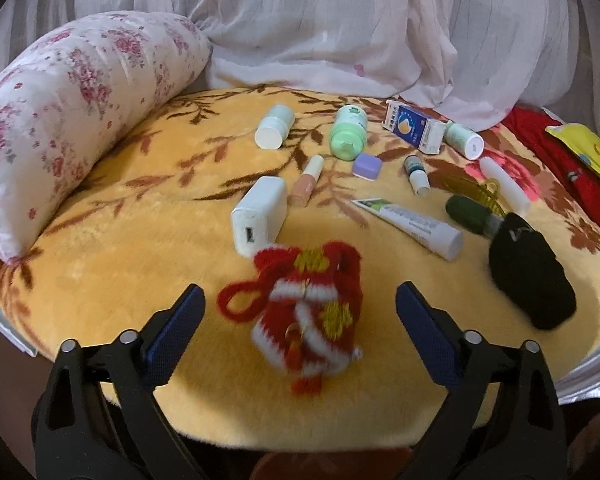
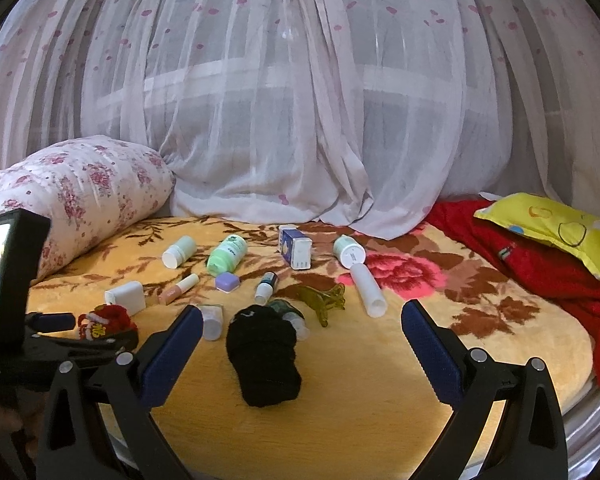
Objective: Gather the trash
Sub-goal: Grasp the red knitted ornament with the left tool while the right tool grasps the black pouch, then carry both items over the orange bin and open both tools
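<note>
A red and white knitted pouch lies on the yellow blanket, between and just ahead of my open left gripper; it also shows in the right wrist view. A black knitted pouch lies just ahead of my open, empty right gripper, a little left of its middle. Beyond lie small items: a white charger, a toothpaste tube, a pale green bottle, a blue and white box and a purple cube.
A floral bolster pillow lies at the left. White netting hangs behind the bed. A red blanket and a yellow pillow lie at the right. The bed's edge runs just under both grippers.
</note>
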A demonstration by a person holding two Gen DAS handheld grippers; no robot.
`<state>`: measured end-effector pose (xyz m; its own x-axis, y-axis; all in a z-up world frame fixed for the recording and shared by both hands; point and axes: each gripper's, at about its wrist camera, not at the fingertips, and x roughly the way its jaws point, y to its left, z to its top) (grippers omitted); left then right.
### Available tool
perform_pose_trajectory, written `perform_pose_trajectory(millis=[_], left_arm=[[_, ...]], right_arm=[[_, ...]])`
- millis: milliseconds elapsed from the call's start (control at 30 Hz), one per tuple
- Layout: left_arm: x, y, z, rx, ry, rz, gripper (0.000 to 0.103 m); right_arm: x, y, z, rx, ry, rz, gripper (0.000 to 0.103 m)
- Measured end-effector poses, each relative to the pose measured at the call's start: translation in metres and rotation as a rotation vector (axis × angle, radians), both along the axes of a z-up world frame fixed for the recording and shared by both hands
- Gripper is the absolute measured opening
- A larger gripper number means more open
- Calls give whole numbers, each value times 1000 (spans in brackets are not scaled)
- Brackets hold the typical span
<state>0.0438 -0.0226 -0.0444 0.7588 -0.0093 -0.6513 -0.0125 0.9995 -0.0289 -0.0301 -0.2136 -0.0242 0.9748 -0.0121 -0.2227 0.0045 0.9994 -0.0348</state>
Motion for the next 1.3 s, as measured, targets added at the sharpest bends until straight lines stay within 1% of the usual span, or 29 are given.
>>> perform_pose_trajectory(millis=[33,67,100,133,167,233,367,567,767,867,933,967,1000,1033,1133,1300], left_arm=[[5,-1,-3,-2,12,-15,63],[7,-1,-6,-9,26,-25,56],[9,-1,-9,-23,39,-35,42],[9,1,-11,-52,39,-51,38],[8,2,-11,-57,30,-53,36],[3,2,-10,-62,17,-70,27],[-2,7,-6,-65,10,-83,25],[-11,18,-2,-83,1,-74,25],[-16,30,1,-90,-1,-59,25],[-20,33,0,-91,1,-60,25],[-21,33,0,-93,2,-62,25],[-23,32,-1,-93,3,-65,25],[-24,31,-1,-92,4,-69,25],[-26,30,0,-91,4,-73,25],[-33,27,0,-86,4,-86,25],[-50,22,4,-74,8,-126,25]], right_arm=[[1,-1,-1,0,3,-2,98],[1,-1,-2,1,5,-3,98],[3,-1,-3,1,9,-5,98],[4,-2,-4,1,13,-5,98],[5,-1,-5,1,19,-6,98],[6,-1,-6,-1,22,-7,98],[12,2,-8,4,41,11,98],[36,15,-17,-14,110,39,98],[64,25,-30,-56,171,20,98],[71,27,-35,-69,197,18,97],[73,30,-38,-82,204,29,80],[75,31,-40,-89,215,45,53],[79,33,-43,-94,249,78,50],[80,35,-44,-99,254,75,49],[74,37,-43,-117,238,69,48],[59,37,-32,-91,231,95,47]])
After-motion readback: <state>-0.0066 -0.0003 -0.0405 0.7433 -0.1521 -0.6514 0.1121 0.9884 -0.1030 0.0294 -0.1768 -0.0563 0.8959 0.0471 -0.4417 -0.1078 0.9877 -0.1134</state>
